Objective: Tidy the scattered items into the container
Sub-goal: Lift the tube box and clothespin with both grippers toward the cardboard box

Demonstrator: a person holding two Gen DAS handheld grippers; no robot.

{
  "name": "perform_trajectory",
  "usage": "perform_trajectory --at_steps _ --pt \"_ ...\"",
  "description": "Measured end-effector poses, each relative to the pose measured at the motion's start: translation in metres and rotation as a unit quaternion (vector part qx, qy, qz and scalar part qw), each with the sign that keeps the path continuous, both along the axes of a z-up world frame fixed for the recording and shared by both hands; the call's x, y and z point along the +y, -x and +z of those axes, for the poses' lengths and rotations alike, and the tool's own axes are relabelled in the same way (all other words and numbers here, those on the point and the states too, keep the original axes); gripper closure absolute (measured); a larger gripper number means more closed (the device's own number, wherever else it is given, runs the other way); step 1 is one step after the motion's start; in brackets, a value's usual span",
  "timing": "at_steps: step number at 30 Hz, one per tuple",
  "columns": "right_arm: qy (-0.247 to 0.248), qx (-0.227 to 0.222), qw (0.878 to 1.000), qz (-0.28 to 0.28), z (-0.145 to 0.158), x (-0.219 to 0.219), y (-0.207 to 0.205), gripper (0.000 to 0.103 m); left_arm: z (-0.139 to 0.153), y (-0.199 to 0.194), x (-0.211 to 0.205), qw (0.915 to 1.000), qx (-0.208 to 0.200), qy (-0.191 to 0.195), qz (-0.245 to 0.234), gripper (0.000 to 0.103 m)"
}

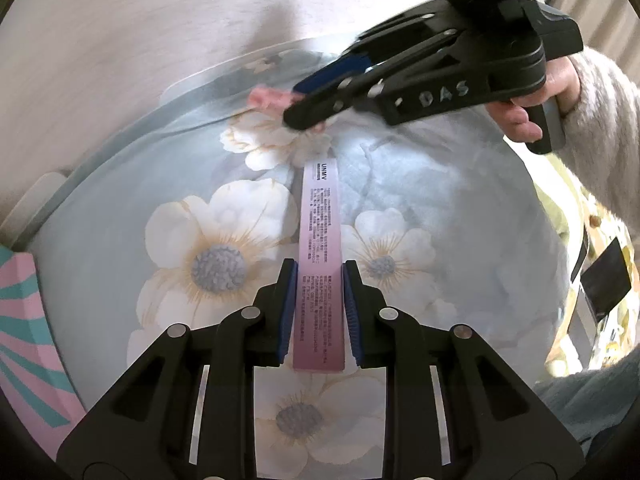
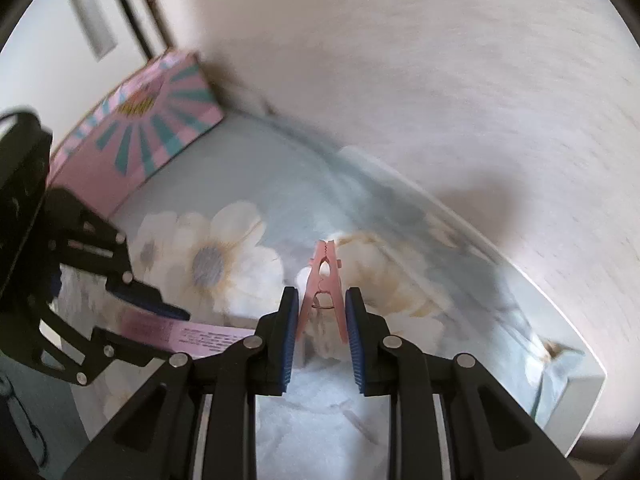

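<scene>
My left gripper [image 1: 319, 312] is shut on a long pink box [image 1: 320, 264] with printed text, held out over the flowered bedding. The same box shows in the right wrist view [image 2: 192, 336], between the left gripper's fingers [image 2: 136, 296]. My right gripper [image 2: 322, 328] is shut on a pink clothes peg [image 2: 323, 288], which points away from the camera. In the left wrist view the right gripper [image 1: 304, 108] hangs at the upper right, with the peg [image 1: 268, 98] blurred at its tip. A pink box with teal rays [image 2: 160, 120] stands at the bed's far corner.
Light blue bedding with large white flowers [image 1: 208, 256] covers the bed. A pale wall [image 2: 400, 80] runs along the far side. The pink rayed box also shows at the left edge [image 1: 24, 320]. A white fluffy patch [image 2: 320, 420] lies below the right gripper.
</scene>
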State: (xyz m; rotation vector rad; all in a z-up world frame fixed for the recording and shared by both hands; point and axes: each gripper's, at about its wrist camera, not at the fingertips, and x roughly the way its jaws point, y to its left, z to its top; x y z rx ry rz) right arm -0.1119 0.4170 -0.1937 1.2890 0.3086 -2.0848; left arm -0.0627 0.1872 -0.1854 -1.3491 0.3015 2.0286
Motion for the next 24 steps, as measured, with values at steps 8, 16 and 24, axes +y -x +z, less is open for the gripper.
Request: perform_trajectory --at_steps 8,16,24 --pt "0.065 0.011 0.993 -0.102 0.023 0.025 -0.011 0.081 0.019 -0.029 -0.031 0.9994 -0.002 -0.019 0.029 0.083" --pt "0.164 -0.009 0.970 -0.182 0.048 0.045 -0.041 0.081 0.061 -0.040 -0.043 0.9969 0.014 -0.042 0.065 0.083" --pt "0.176 0.037 0.972 -0.153 0.106 0.005 -0.056 0.081 0.123 -0.056 -0.089 0.9906 0.062 -0.049 0.112 0.083"
